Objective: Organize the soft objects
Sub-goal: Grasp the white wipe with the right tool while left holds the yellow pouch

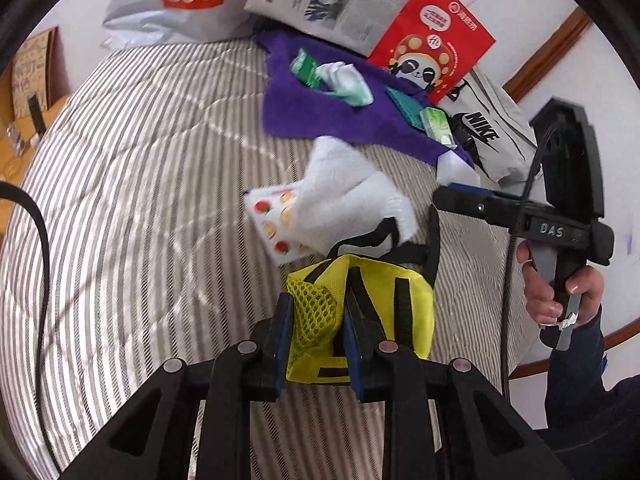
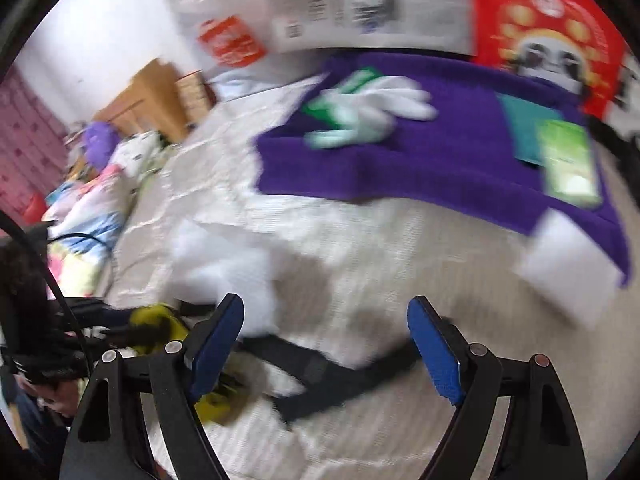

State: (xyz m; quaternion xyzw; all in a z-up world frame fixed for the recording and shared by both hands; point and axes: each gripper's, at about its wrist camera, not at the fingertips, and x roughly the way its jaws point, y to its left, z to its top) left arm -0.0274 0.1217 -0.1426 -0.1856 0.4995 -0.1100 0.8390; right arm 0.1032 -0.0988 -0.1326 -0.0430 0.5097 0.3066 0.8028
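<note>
The left gripper (image 1: 314, 320) clamps a yellow mesh bag (image 1: 360, 312) on the striped bed (image 1: 120, 200); the right gripper (image 2: 326, 340) hangs wide open, holding nothing.

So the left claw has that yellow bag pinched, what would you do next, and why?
Probably bring the right gripper down onto the black strap just below it. Its jaws stand wide open and hold nothing, while the left gripper is shut on the yellow bag's mesh edge. The strap trails loose across the striped bedding, so catching it would likely steady the bag for tidying.
</note>
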